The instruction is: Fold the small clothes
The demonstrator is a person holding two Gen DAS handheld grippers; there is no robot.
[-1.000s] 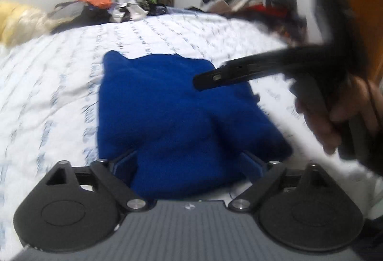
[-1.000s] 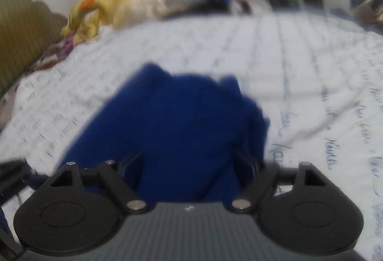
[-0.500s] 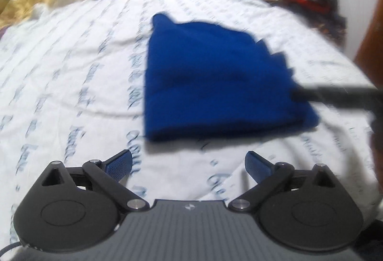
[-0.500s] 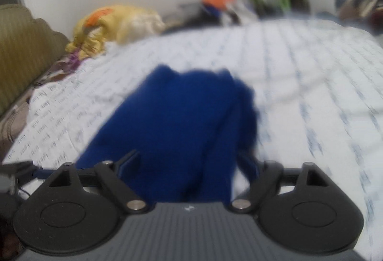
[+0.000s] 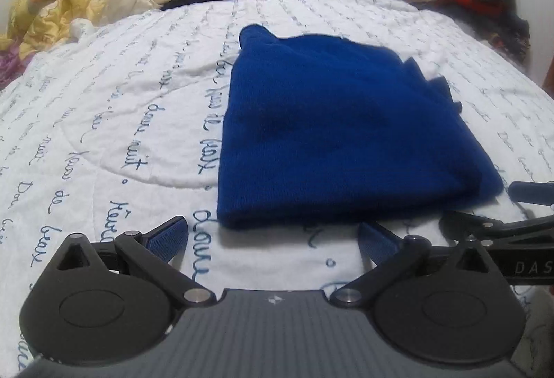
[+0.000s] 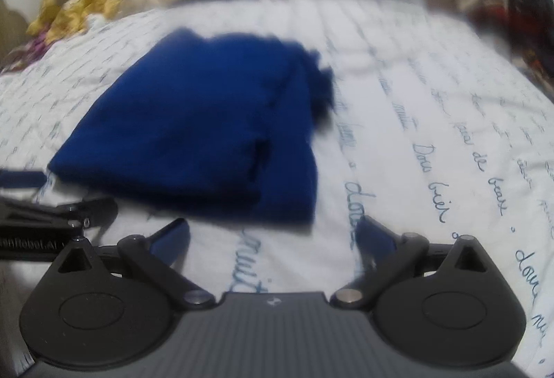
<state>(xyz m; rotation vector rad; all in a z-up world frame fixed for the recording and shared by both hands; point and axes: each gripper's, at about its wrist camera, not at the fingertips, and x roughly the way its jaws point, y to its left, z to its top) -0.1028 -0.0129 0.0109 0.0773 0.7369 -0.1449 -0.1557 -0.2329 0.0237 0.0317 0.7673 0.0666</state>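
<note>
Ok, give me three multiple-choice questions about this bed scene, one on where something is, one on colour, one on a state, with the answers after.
1. Where does the folded garment lie?
A. On the white printed bedspread
B. On the yellow blanket
C. Held between the tools

2. What colour is the garment?
A. Orange
B. Deep blue
C. Grey

3. How do the left tool and right tool stand?
A. Both shut on the cloth
B. One shut, one open
C. Both open and empty

Answers: 1 A, it rests flat on the lettered bedspread. 2 B, it is solid deep blue. 3 C, each tool's fingers are spread just short of the garment's near edge.
</note>
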